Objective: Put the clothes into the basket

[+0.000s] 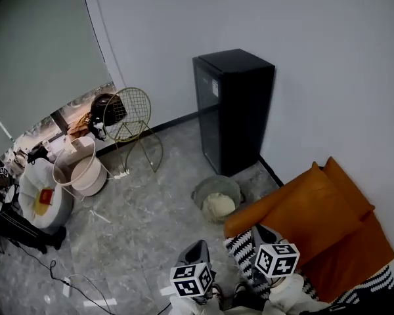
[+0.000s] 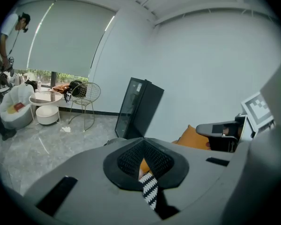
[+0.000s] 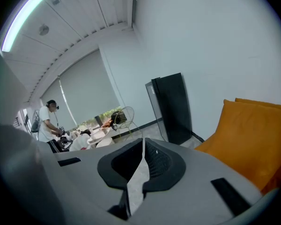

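Note:
A round grey basket stands on the floor with a cream garment inside. Nearer me, a black-and-white patterned garment lies against the orange sofa. My left gripper sits just left of it; in the left gripper view the left gripper is shut on a strip of that patterned garment. My right gripper is over the same garment. In the right gripper view the right gripper has its jaws together; a pale strip shows in the slit, cloth or floor I cannot tell.
A tall black cabinet stands against the wall behind the basket. A gold wire chair, a white round stand and a person are at the left. Cables lie on the grey floor.

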Demonstrator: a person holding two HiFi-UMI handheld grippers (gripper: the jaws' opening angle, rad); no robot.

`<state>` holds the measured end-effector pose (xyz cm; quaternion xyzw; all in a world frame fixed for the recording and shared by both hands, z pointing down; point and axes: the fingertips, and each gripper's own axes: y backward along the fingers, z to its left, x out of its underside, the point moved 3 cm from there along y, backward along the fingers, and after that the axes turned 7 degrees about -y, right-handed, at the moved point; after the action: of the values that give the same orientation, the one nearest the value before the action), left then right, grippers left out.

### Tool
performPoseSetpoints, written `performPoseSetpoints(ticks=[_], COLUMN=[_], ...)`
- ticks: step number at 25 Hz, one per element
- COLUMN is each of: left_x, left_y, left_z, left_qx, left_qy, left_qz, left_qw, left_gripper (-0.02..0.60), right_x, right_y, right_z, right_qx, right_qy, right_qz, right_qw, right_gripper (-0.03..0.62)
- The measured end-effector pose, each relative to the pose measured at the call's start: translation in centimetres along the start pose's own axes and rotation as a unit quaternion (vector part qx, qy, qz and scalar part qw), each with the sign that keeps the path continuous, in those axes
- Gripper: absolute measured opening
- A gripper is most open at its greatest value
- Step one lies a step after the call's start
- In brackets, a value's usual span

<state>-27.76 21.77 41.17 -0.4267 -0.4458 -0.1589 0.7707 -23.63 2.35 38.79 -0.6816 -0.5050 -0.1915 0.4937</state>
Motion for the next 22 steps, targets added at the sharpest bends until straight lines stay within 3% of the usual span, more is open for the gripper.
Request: performPoseSetpoints(ticks=[3, 10, 22], left_x=[-0.4, -2.0, -3.0], left_y=[0.4, -1.4, -2.2], left_z=[-2.1, -7.4, -6.5], left_qx=[-0.004, 0.023, 0.027], left_qy=[-0.002, -0.039, -0.039], left_qz=[0.011, -0.008, -0.015], left_qw=[0.9999, 0.9989, 0.9988], left_gripper=[0.003, 0.002, 0.002], right_x=[-0.4, -0.8, -1.2], right_y=[1.4, 1.8, 0.9], right_z=[-0.9, -3.6, -2.1], right_qx=[-0.008, -0.011, -0.008], right_qy=[-0.004, -0.002, 0.060], right_qz=[0.000, 0.007, 0.009], right_qw=[1.000, 1.000, 0.998], right_gripper=[0.032, 0.032, 0.023])
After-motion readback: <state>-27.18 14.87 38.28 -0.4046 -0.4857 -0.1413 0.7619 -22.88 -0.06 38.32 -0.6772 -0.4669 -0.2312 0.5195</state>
